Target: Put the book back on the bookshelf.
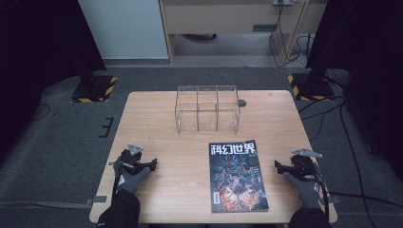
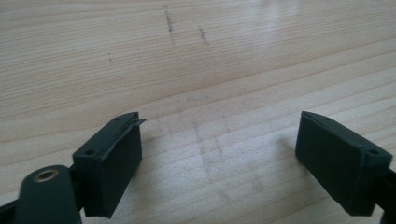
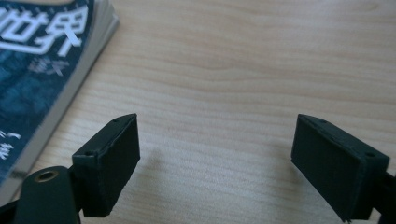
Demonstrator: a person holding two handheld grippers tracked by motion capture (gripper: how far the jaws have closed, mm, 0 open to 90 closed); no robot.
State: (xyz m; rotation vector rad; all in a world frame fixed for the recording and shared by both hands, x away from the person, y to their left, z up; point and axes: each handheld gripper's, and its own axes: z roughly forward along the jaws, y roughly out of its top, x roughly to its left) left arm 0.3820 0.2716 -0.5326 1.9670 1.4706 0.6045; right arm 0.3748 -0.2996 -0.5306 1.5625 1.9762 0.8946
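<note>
Wooden table (image 1: 190,180) bears a magazine (image 1: 237,175) between the spread, empty left claw (image 1: 153,165) and right claw (image 1: 277,165).

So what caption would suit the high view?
Two open tools, left and right, flank a magazine before a clear organizer.

The magazine (image 1: 238,175) lies flat on the tabletop (image 1: 161,118), at its near edge. Behind the magazine, toward the far edge and slightly left, stands the 3-compartment rack (image 1: 207,109). Left of the magazine, well apart, rests the left tool (image 1: 154,164). Right of the magazine, near it, rests the right tool (image 1: 276,165).
</note>
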